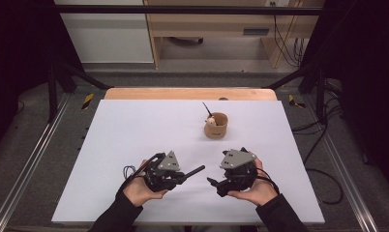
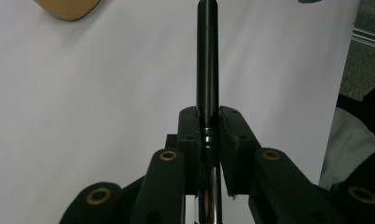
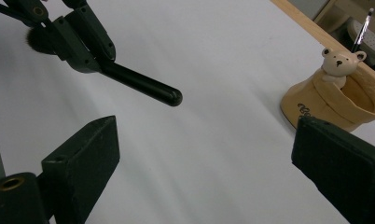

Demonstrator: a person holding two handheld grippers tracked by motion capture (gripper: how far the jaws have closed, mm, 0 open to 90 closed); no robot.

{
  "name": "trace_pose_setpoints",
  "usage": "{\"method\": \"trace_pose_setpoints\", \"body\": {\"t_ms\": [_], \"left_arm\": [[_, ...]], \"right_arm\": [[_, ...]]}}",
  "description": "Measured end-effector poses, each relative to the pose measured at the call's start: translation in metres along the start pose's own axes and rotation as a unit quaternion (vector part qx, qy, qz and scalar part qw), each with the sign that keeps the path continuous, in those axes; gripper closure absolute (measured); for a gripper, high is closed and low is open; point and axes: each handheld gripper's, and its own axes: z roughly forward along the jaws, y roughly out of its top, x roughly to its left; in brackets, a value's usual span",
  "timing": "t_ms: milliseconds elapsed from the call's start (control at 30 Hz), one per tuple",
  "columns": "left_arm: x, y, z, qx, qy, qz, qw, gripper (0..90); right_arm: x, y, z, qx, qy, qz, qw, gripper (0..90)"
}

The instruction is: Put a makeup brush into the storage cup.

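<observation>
My left gripper (image 1: 183,177) is shut on a black brush (image 1: 195,171), held by its handle just past the chrome collar. In the left gripper view the handle (image 2: 207,56) runs straight out between the pads (image 2: 189,130) over the white sheet. The brush (image 3: 143,84) points its rounded handle end toward my right gripper (image 1: 214,186), whose jaws stand wide open with nothing between them (image 3: 204,158). A tan holder cup (image 1: 216,126) with a small bear figure (image 3: 337,63) stands behind the grippers, right of centre, with a thin dark stick (image 1: 206,109) in it.
A white sheet (image 1: 134,135) covers the wooden table, whose far edge (image 1: 190,93) shows behind it. Metal frame rails (image 1: 28,159) and cables (image 1: 323,174) lie on the floor on both sides. The holder's rim (image 2: 66,7) shows at the top left of the left gripper view.
</observation>
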Motion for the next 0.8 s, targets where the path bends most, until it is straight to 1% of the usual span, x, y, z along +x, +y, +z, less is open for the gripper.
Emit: {"method": "trace_pose_setpoints", "body": {"t_ms": [367, 400, 500, 533, 633, 667, 700, 800], "left_arm": [[0.001, 0.002, -0.001, 0.008, -0.004, 0.003, 1.0, 79.1], [0.001, 0.003, -0.001, 0.007, -0.004, 0.003, 1.0, 79.1], [0.001, 0.004, 0.0, 0.012, -0.01, 0.004, 0.9999, 79.1], [0.001, 0.003, 0.0, 0.011, -0.011, 0.003, 0.9999, 79.1], [0.002, 0.003, 0.001, 0.016, -0.014, 0.005, 0.9998, 79.1], [0.002, 0.003, 0.001, 0.016, -0.015, 0.005, 0.9998, 79.1], [0.002, 0.003, 0.001, 0.017, -0.015, 0.005, 0.9997, 79.1], [0.002, 0.004, 0.0, 0.018, -0.017, 0.007, 0.9997, 79.1]], "right_arm": [[0.005, 0.007, 0.003, 0.017, 0.011, -0.026, 0.9995, 9.1], [0.005, 0.007, 0.004, 0.02, 0.012, -0.033, 0.9992, 9.4], [0.005, 0.009, 0.005, 0.027, 0.016, -0.04, 0.9987, 9.8], [0.005, 0.01, 0.006, 0.029, 0.017, -0.047, 0.9983, 10.1], [0.006, 0.01, 0.008, 0.041, 0.02, -0.055, 0.9974, 10.5], [0.007, 0.011, 0.009, 0.04, 0.018, -0.058, 0.9974, 10.6], [0.008, 0.011, 0.009, 0.045, 0.023, -0.061, 0.9969, 10.6], [0.01, 0.012, 0.01, 0.049, 0.025, -0.07, 0.9961, 11.2]]}}
